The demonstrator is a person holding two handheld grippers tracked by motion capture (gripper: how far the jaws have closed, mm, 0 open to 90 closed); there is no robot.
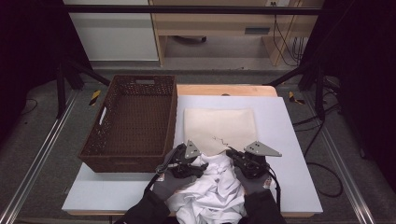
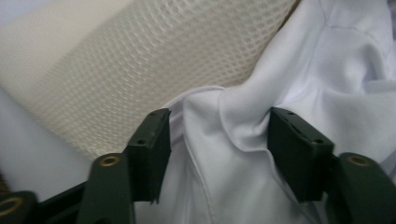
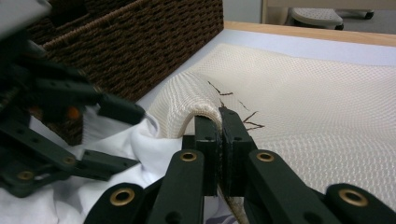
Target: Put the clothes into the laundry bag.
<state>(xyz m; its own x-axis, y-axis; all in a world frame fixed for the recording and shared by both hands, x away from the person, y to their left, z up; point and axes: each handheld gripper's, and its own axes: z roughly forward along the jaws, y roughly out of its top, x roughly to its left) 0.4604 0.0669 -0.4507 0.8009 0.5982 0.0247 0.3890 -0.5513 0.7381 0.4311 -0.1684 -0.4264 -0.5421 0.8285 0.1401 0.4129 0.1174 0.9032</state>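
Cream mesh laundry bag (image 1: 219, 126) lies flat on the white counter (image 1: 289, 140), just right of an empty brown wicker basket (image 1: 133, 123). Its near edge is lifted. Right claw (image 3: 219, 116) is pressed together on that mesh edge, next to a dark zigzag stitch (image 3: 247, 119). Left claw (image 2: 219, 135) stands apart, jaws either side of a fold of crumpled white garment (image 2: 336, 79) at the bag's mouth. The garment is heaped at the counter's near edge between both gloved hands (image 1: 173, 184).
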